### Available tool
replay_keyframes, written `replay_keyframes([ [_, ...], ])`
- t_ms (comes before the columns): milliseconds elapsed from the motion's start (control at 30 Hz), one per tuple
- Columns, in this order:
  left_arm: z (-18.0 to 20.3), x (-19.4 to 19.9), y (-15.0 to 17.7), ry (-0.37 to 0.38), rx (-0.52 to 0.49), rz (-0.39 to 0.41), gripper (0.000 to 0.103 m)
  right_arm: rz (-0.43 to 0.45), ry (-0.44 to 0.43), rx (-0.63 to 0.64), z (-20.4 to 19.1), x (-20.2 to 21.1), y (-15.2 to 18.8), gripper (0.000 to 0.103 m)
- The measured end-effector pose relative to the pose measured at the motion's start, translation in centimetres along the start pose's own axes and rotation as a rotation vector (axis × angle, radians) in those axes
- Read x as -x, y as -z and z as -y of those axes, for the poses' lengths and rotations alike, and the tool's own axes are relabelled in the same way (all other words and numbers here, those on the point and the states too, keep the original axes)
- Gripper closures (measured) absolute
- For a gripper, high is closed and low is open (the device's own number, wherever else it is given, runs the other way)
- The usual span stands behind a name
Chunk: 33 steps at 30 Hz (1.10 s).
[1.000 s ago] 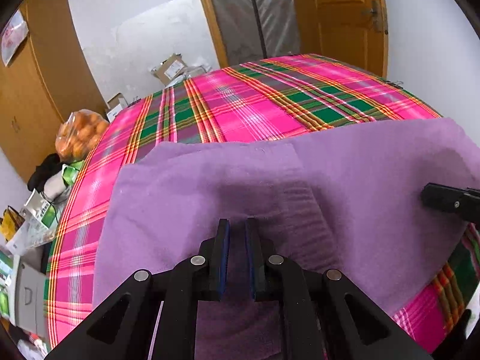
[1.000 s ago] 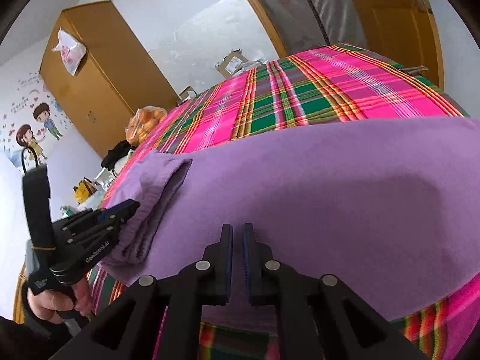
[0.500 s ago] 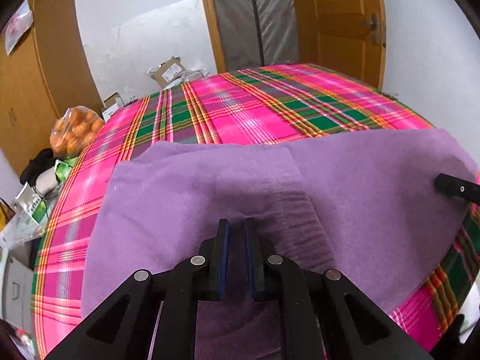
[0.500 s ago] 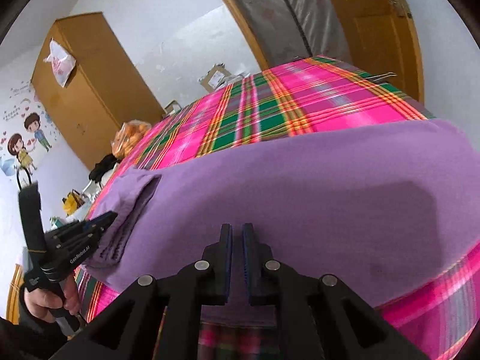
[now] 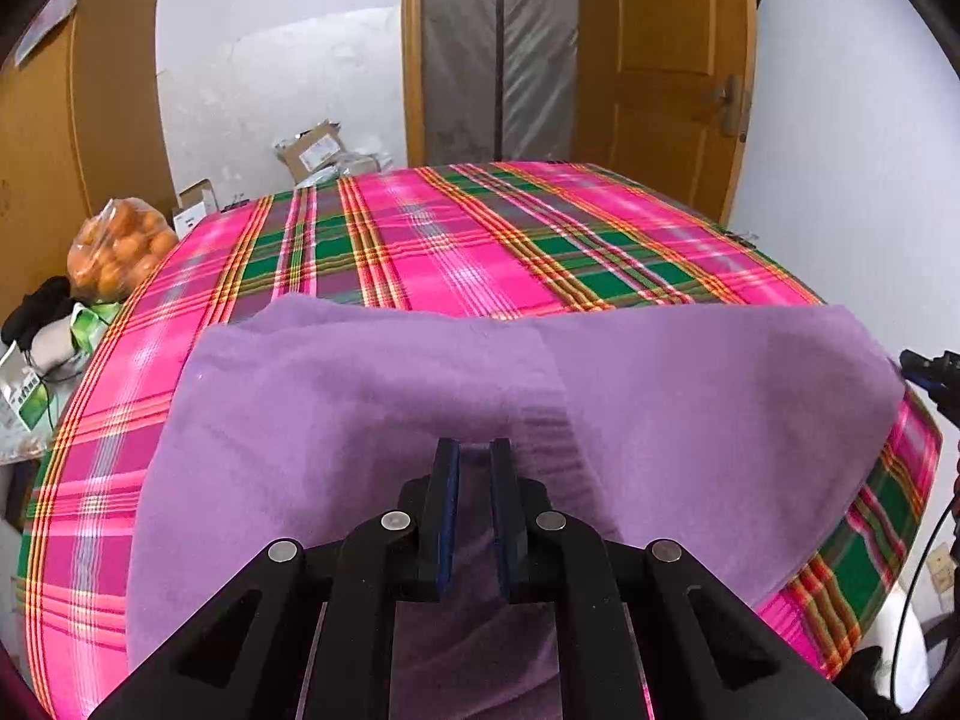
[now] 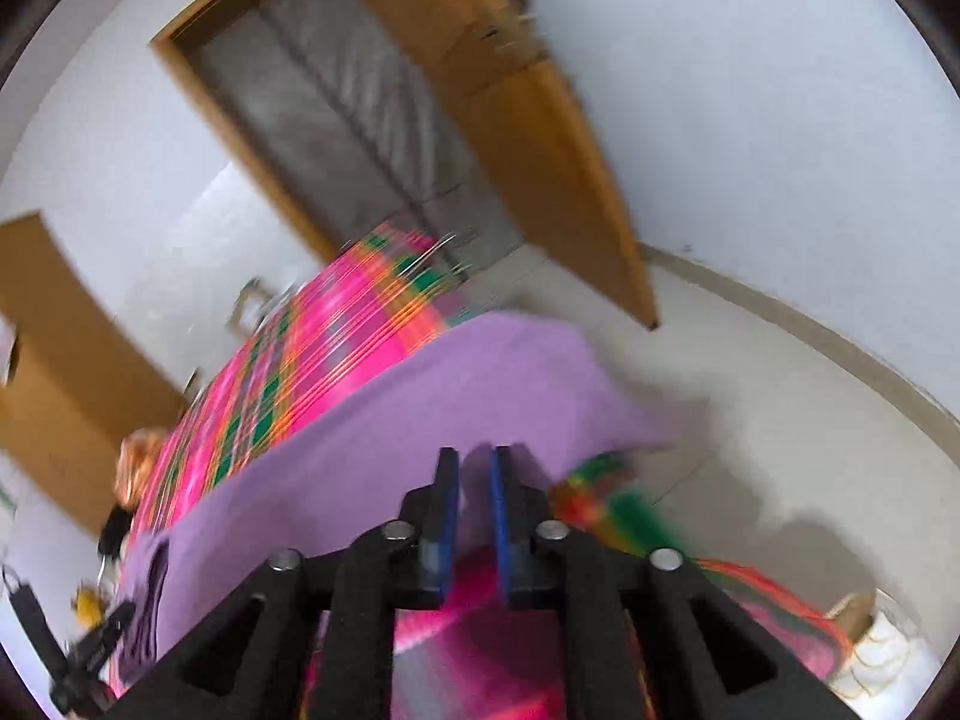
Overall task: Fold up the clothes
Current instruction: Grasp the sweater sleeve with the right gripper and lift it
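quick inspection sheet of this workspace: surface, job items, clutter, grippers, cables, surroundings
surface: pink and green plaid cloth covering the bed or table; which one cannot be told.
job's things: purple garment spread on the near part, one section folded over another.
clutter: bag of oranges and small packages off the left edge; cardboard boxes behind.
grippers: left gripper over the purple fabric, narrow gap between the fingers, grip unclear; right gripper at the garment's right edge, view blurred, grip unclear.
cables: thin black cable at lower right.
surroundings: wooden door, wooden wardrobe, white walls.
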<state>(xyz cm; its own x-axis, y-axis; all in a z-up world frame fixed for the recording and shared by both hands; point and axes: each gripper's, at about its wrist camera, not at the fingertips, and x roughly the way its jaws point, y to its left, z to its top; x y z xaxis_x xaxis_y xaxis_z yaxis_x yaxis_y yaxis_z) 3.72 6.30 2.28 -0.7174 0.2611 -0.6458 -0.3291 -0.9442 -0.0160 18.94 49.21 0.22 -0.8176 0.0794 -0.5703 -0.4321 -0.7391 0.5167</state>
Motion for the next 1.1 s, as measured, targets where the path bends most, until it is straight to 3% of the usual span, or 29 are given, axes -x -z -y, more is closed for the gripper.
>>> replay_keyframes([
  [67, 0.0, -0.1, 0.0, -0.001, 0.002, -0.003, 0.093, 0.013, 0.009, -0.055, 1.5, 0.5, -0.4, 0.070],
  [133, -0.1, -0.2, 0.0, -0.001, 0.003, -0.006, 0.093, 0.005, -0.003, -0.125, 3.1, 0.6, -0.7, 0.068],
  [367, -0.1, -0.6, 0.0, -0.009, 0.008, -0.015, 0.093, -0.138, -0.230, -0.481, 9.3, -1.7, -0.7, 0.064],
  [467, 0.0, -0.7, -0.1, -0.016, 0.009, -0.017, 0.093, -0.188, -0.294, -0.563, 10.5, -3.1, -0.9, 0.061],
  [800, 0.2, -1.0, -0.4, -0.041, 0.011, -0.024, 0.093, -0.320, -0.392, -0.697, 11.5, -8.1, -1.5, 0.060],
  [1000, 0.4, -1.2, -0.5, -0.054, 0.011, -0.028, 0.093, -0.235, -0.393, -0.606, 9.9, -7.2, -2.8, 0.062],
  [1100, 0.4, -1.3, -0.6, -0.057, 0.012, -0.029, 0.093, -0.189, -0.391, -0.557, 9.0, -6.6, -3.5, 0.078],
])
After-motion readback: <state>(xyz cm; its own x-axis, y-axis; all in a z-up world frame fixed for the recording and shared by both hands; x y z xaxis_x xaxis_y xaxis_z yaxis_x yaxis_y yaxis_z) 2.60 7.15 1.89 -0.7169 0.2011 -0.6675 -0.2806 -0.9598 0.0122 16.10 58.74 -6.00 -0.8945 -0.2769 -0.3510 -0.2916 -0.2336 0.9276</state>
